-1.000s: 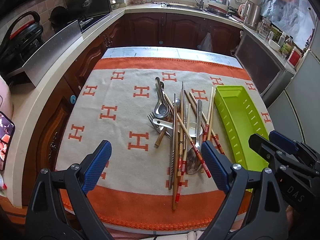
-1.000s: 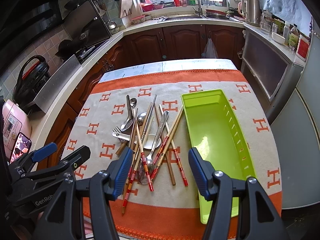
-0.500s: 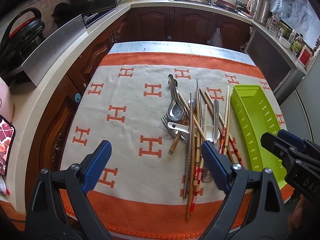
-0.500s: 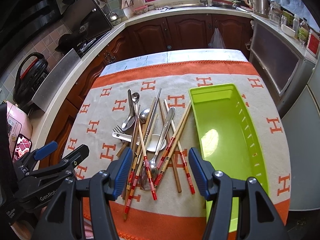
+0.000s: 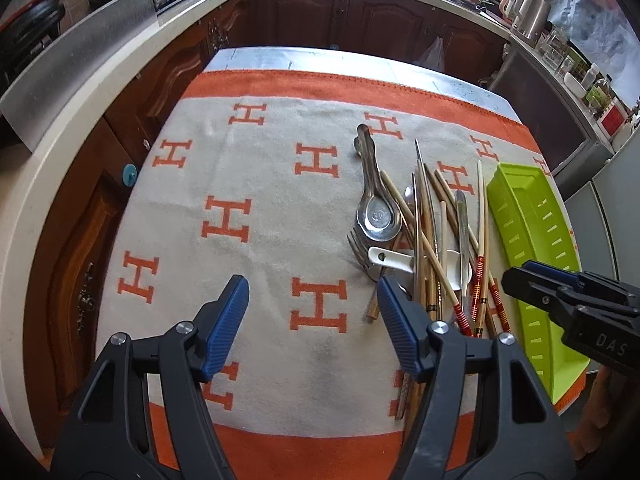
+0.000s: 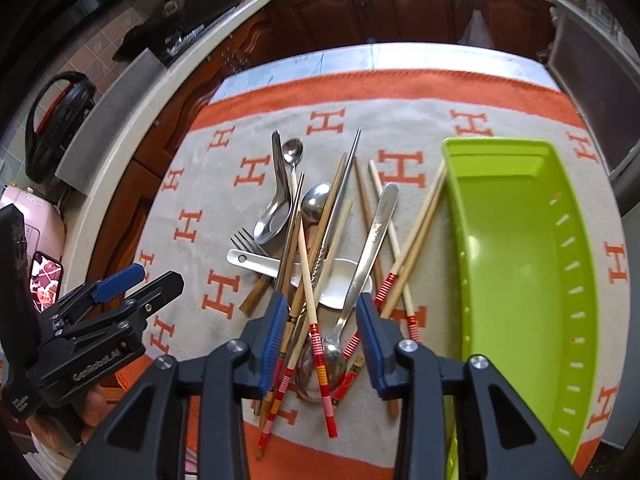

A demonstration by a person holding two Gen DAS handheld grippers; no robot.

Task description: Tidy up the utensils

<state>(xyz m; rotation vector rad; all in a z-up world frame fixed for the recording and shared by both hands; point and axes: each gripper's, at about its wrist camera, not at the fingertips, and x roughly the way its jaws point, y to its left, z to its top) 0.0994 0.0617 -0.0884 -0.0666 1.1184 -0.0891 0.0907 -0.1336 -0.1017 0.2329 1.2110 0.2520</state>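
A pile of utensils (image 5: 420, 248) (image 6: 320, 240) lies on the cloth: wooden chopsticks with red-banded ends, metal spoons, a fork (image 6: 248, 240) and a white ceramic spoon (image 6: 336, 276). To its right stands an empty lime-green tray (image 5: 520, 216) (image 6: 516, 248). My right gripper (image 6: 320, 308) hangs low over the near end of the pile. Its jaws are closing, with chopsticks and a spoon handle in the gap below, and the pads touch none of them. My left gripper (image 5: 312, 292) (image 6: 140, 280) is over bare cloth just left of the pile, its jaws closing on nothing.
An orange and beige cloth (image 5: 240, 216) with H marks covers the small table. Wooden cabinets and a pale counter (image 5: 48, 184) run along the left and back. A pink appliance (image 6: 36, 216) and a phone (image 6: 46, 276) sit at the left.
Both grippers have come forward and down towards the pile, which looks larger. Both pairs of jaws have narrowed, the right ones more, and they now flank the chopstick ends.
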